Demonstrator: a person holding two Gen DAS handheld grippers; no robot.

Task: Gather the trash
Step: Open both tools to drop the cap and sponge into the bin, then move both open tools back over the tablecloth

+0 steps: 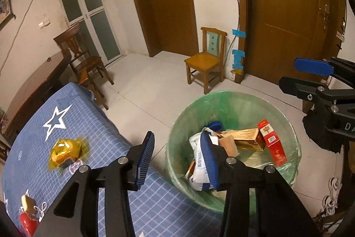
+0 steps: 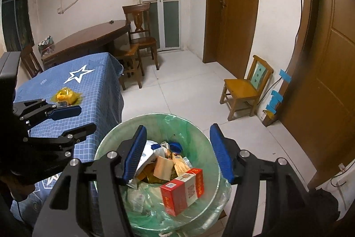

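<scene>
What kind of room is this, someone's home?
Most likely a plain room in a home: a dark wooden dining table with chairs, brown interior doors, and a bin beside a cloth-covered table.

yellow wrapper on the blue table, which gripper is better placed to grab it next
Left. The left gripper is open and empty beside the table, with the yellow wrapper just ahead. The right gripper, also open, hangs over the bin, farther off.
</scene>
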